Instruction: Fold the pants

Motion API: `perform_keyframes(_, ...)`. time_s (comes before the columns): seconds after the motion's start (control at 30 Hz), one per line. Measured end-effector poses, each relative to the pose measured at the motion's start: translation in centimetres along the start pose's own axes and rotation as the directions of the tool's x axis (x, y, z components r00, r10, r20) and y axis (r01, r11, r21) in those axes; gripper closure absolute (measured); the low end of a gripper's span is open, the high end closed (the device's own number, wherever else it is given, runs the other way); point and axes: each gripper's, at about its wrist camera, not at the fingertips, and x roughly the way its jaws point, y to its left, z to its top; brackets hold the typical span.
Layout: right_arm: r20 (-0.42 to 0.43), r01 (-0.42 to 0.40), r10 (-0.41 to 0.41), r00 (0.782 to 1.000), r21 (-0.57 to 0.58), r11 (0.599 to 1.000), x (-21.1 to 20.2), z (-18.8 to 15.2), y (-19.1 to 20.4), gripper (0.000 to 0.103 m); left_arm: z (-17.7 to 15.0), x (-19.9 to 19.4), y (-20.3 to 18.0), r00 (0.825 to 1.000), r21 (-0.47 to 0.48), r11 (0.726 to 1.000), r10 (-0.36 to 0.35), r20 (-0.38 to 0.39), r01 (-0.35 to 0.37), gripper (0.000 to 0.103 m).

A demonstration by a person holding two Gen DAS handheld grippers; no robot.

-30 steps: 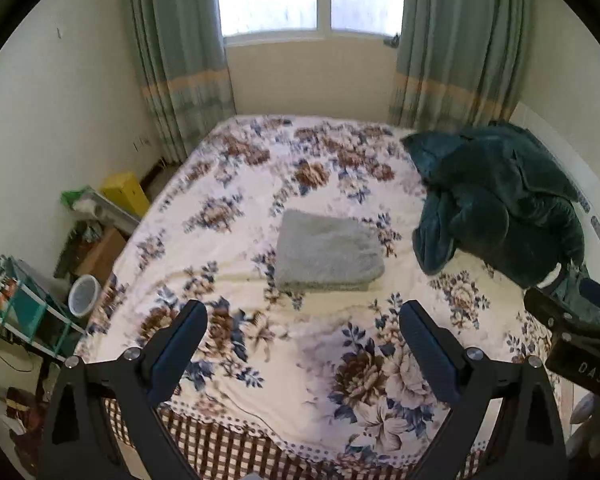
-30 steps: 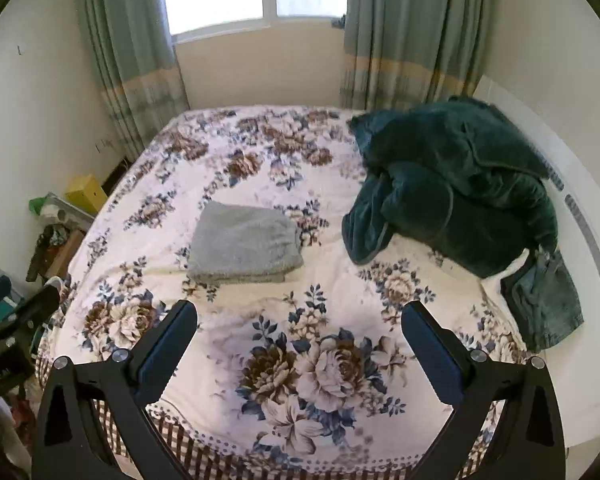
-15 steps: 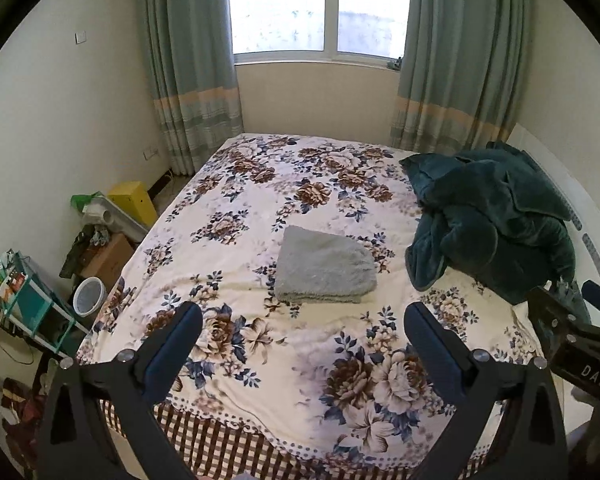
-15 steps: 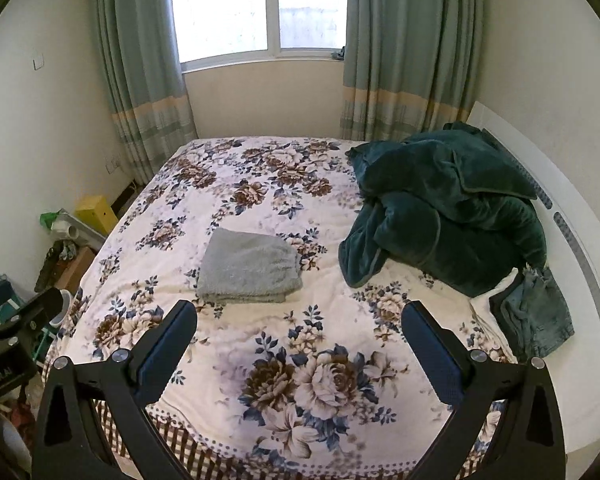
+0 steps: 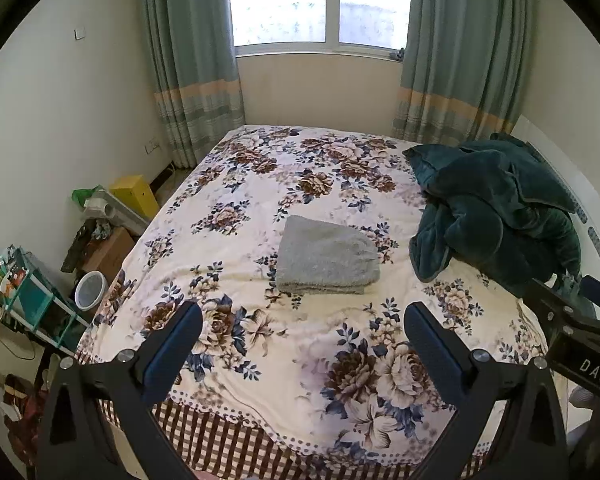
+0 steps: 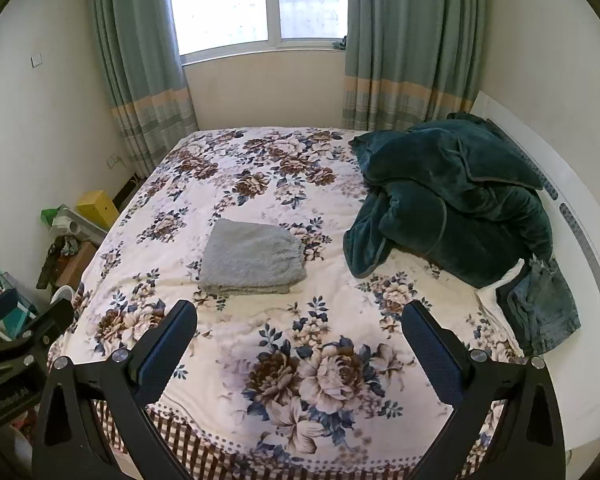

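Note:
Grey pants (image 5: 326,256) lie folded into a flat rectangle in the middle of the flowered bed (image 5: 260,184); they also show in the right wrist view (image 6: 252,258). My left gripper (image 5: 302,340) is open and empty, held above the bed's near edge, well short of the pants. My right gripper (image 6: 300,340) is open and empty too, at about the same distance. Each gripper shows at the edge of the other's view.
A dark green blanket (image 6: 448,196) is heaped on the bed's right side, with blue denim clothing (image 6: 540,308) next to it. On the floor at left stand a yellow box (image 5: 134,196), a white bucket (image 5: 90,290) and a teal rack (image 5: 36,308). Curtains and window are behind.
Both grippers have pulled back and up from the bed, so the pants look smaller and farther and more of the window shows. Both stayed open and empty.

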Motion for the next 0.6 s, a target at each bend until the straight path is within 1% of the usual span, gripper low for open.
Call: perform_keyframes(0.6,-0.010,-0.019,0.019,1.000,-0.001,1.000,1.03,-0.44,0.03,0.000,-0.04,-0.08,0.73,0.999,-0.012,0.999,0.031,0.006,-0.031,0.000)
